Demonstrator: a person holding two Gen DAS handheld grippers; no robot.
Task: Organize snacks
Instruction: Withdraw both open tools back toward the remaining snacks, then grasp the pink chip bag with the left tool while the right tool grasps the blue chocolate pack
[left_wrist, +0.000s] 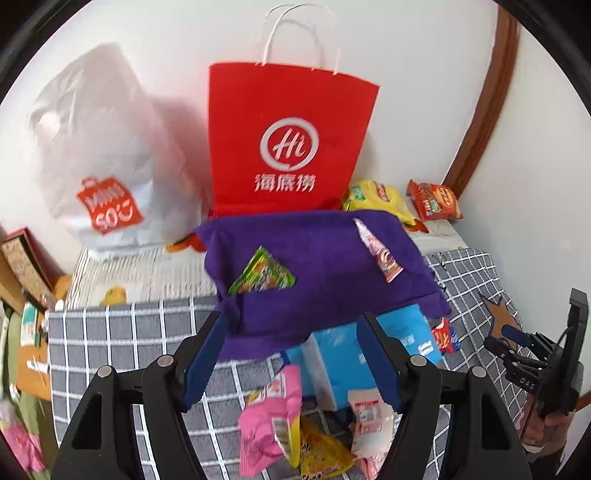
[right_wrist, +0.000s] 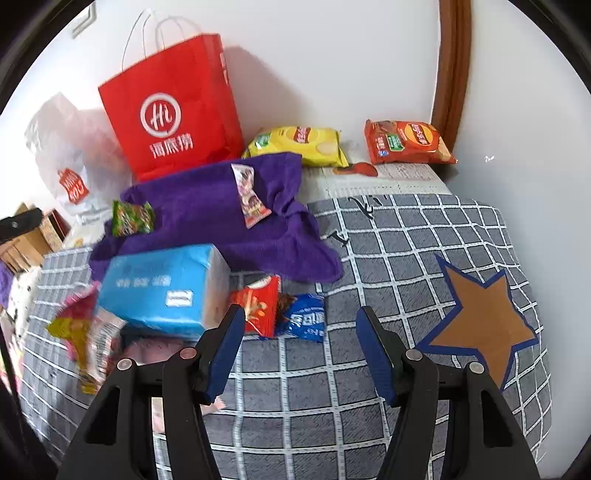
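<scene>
Snacks lie scattered on a grey checked bedspread (right_wrist: 388, 236). A purple towel (left_wrist: 321, 266) carries a green packet (left_wrist: 264, 275) and a slim pink packet (left_wrist: 376, 245). Behind it stands a red paper bag (left_wrist: 288, 136) beside a white plastic bag (left_wrist: 107, 155). My left gripper (left_wrist: 291, 328) is open and empty above a blue tissue pack (left_wrist: 332, 354) and a pink packet (left_wrist: 271, 413). My right gripper (right_wrist: 299, 325) is open and empty, just right of a red snack packet (right_wrist: 258, 306) and a blue one (right_wrist: 304, 317). Yellow chips (right_wrist: 299, 144) and orange chips (right_wrist: 406, 142) lie by the wall.
A white wall bounds the bed behind, with a brown wooden trim (right_wrist: 452, 66) at the right. Boxes and clutter (left_wrist: 26, 266) sit off the bed's left side. A star patch (right_wrist: 480, 321) marks the bedspread at the right. The other gripper's body (left_wrist: 546, 362) shows at the left wrist view's right edge.
</scene>
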